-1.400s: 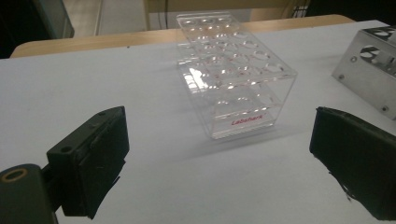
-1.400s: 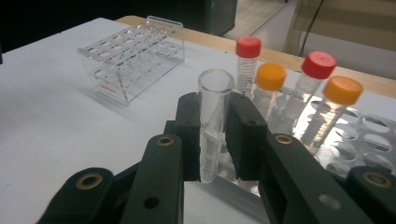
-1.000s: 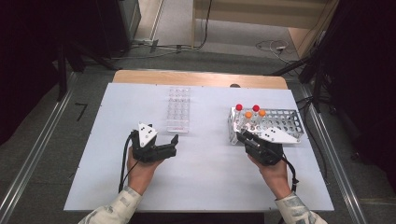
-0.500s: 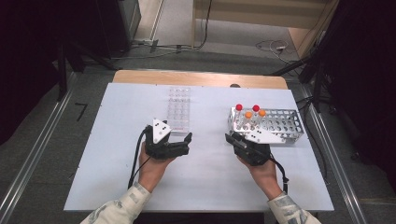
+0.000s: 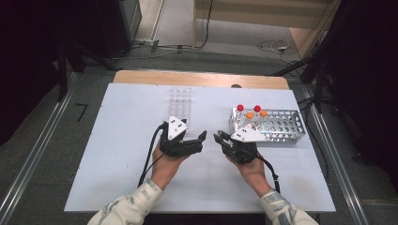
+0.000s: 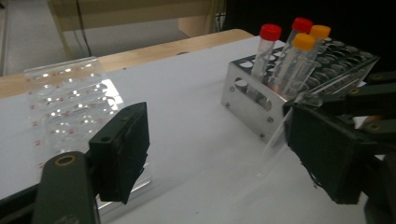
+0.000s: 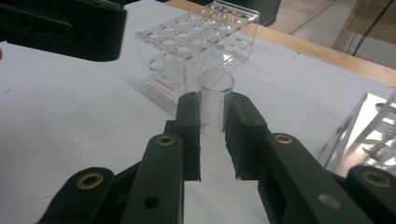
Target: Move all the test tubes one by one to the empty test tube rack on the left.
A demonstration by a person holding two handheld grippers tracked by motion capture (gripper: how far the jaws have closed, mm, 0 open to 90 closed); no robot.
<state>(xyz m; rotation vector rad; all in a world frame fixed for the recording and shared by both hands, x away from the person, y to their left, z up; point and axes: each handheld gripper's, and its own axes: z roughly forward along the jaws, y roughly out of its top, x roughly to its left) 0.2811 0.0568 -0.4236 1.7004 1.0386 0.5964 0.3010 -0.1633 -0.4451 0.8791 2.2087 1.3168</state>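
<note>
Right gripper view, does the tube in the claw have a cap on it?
No, the clear tube pinched in the right claw has an open, uncapped mouth.

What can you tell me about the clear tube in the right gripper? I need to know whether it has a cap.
The clear tube is a see-through plastic cylinder with faint printed marks on its side. Its round mouth is open, with no cap on it. It stands clamped between the pads of the right gripper, its rim above them. In the left gripper view it slants down from that gripper, with its lower end above the white table.
</note>
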